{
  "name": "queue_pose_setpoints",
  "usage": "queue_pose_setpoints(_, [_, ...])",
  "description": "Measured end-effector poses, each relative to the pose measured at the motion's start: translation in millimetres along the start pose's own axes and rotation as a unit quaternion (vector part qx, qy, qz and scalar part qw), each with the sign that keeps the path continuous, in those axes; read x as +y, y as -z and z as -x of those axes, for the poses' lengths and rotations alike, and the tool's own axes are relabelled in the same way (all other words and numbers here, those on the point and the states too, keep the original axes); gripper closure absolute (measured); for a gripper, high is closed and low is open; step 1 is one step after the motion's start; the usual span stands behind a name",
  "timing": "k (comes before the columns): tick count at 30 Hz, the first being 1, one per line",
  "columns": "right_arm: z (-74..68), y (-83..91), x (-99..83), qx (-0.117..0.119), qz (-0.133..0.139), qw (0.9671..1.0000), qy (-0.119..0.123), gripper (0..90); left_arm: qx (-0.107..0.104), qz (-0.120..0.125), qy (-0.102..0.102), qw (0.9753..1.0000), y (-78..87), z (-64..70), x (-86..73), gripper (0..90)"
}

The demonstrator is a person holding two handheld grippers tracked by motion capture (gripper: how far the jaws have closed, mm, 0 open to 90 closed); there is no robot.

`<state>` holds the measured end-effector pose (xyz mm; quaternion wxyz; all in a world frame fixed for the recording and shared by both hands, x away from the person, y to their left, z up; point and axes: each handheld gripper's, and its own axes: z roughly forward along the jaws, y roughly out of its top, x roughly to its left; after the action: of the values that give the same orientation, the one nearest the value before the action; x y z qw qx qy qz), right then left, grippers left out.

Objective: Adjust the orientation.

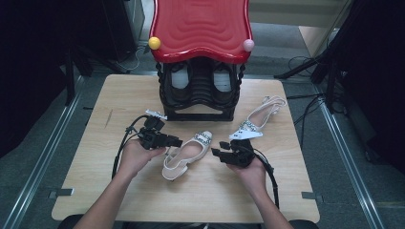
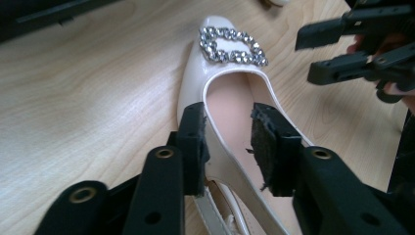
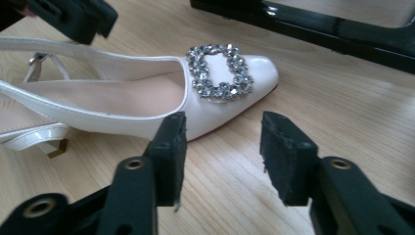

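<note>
Cream patent slingback shoe [image 1: 186, 153] lies mid-table before the black shoe rack [image 1: 199, 90], and the left gripper [image 2: 227, 147] straddles its side wall, jaws apart, ready to pinch, while the right gripper [image 3: 222, 159] waits open just off the toe.

Cream patent shoe [image 1: 186, 155] with silver rhinestone buckle [image 3: 221, 71]; black grippers; red wavy-ribbed rack top [image 1: 200, 26]; pale wood-grain table [image 1: 95, 157]; matching shoe [image 1: 258, 119] at two o'clock.
</note>
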<state>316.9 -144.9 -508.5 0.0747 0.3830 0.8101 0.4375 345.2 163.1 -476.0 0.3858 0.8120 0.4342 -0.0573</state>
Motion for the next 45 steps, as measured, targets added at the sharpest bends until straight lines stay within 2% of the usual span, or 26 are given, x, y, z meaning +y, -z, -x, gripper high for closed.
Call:
queue_pose_setpoints(4, [-4.8, -5.1, -1.3, 0.008, -0.007, 0.9999, 0.008, 67.9, 0.006, 0.007, -0.006, 0.9999, 7.2, -0.4, 0.4, 58.1])
queue_pose_setpoints(8, [-13.7, -11.3, -4.5, 0.011, -0.021, 0.9992, 0.031, 80.4, 0.003, 0.013, -0.013, 0.9998, 13.5, -0.2, 0.8, 51.7])
queue_pose_setpoints(10, [-18.0, -13.9, -4.8, 0.012, -0.023, 0.9988, 0.042, 85.5, 0.008, 0.024, -0.019, 0.9995, 17.2, 0.5, -0.1, 50.8])
queue_pose_setpoints(12, [-20.4, -16.3, -4.4, 0.015, -0.024, 0.9986, 0.044, 90.0, 0.006, 0.024, -0.017, 0.9996, 19.5, 0.3, -0.8, 49.3])
queue_pose_setpoints(17, [-23.9, -24.4, -3.4, 0.034, -0.035, 0.9982, 0.036, 90.0, 0.025, 0.017, -0.026, 0.9992, 23.9, -0.2, -4.7, 47.2])
queue_pose_setpoints(21, [-26.4, -30.3, -3.2, 0.036, -0.047, 0.9977, 0.034, 90.0, 0.025, 0.024, -0.02, 0.9992, 27.7, -1.7, -8.0, 46.6])
queue_pose_setpoints(28, [-24.9, -34.9, -2.0, 0.036, -0.052, 0.9975, 0.031, 90.0, 0.026, 0.033, -0.006, 0.9991, 33.9, -8.1, -14.0, 43.9])
queue_pose_setpoints(30, [-24.6, -36.2, -1.2, 0.037, -0.052, 0.9975, 0.031, 90.0, 0.032, 0.036, -0.005, 0.9988, 35.6, -8.8, -15.8, 43.8])
queue_pose_setpoints(39, [-22.5, -42.4, 3.3, 0.04, -0.056, 0.9972, 0.029, 90.0, 0.034, 0.034, 0.002, 0.9988, 37.9, -12.9, -23.9, 42.8])
queue_pose_setpoints(45, [-16.2, -44.9, 8.3, 0.038, -0.055, 0.9975, 0.022, 90.0, 0.036, 0.036, 0.008, 0.9987, 40.0, -13.3, -28.2, 42.0])
